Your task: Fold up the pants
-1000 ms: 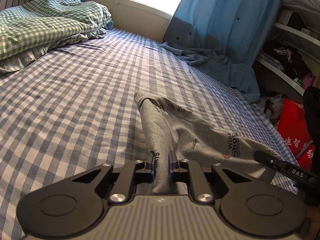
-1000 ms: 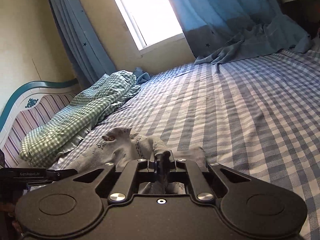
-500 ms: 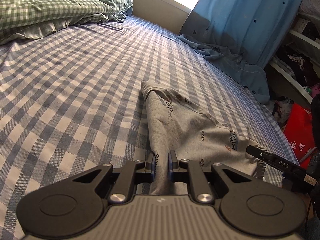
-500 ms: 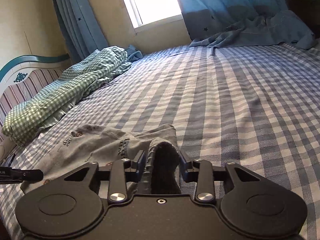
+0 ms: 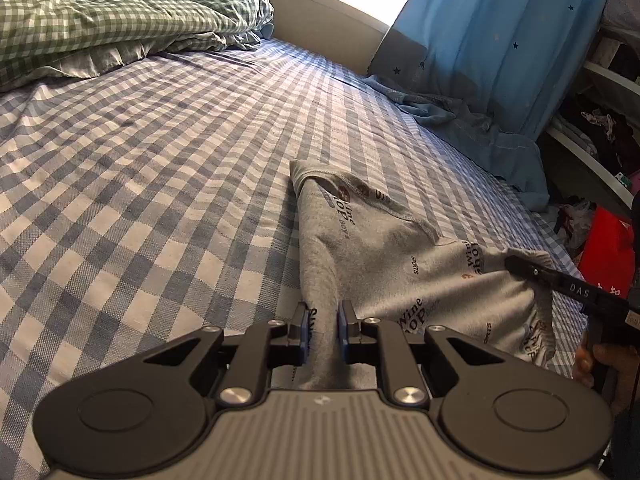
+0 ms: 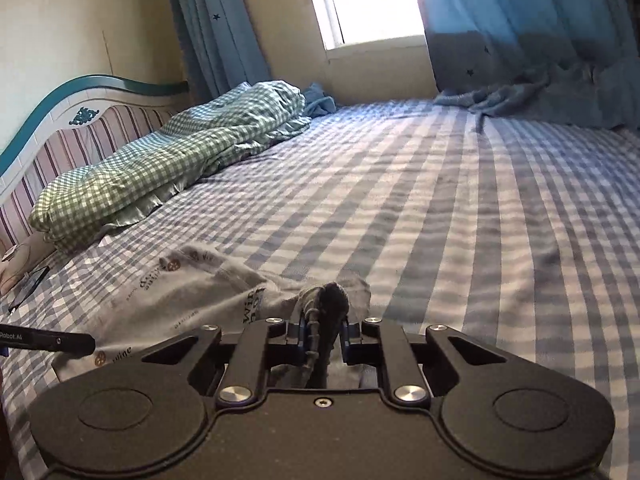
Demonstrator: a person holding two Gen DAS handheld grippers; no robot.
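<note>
Grey marl cotton pants (image 5: 384, 264), printed with small logos, spread on the blue-and-white checked bed sheet (image 5: 160, 184), lower centre to lower right of the left wrist view. Left tongs (image 5: 323, 326) clamped on a raised ridge of the pants at bottom centre, blue pads pressing the cloth on both sides. Right tongs (image 6: 323, 330) just closing, now pinched on a bunched, ribbed edge of the pants (image 6: 168, 304) at bottom centre of the right wrist view; also seen as a black bar at the right edge of the left wrist view, at the garment's far end. Green gingham duvet (image 5: 108, 16) heaped at upper left. Blue star-print curtain (image 5: 500, 32) at upper right, its hem trailing on the bed. Striped headboard (image 6: 60, 136) at the left edge of the right wrist view.
</note>
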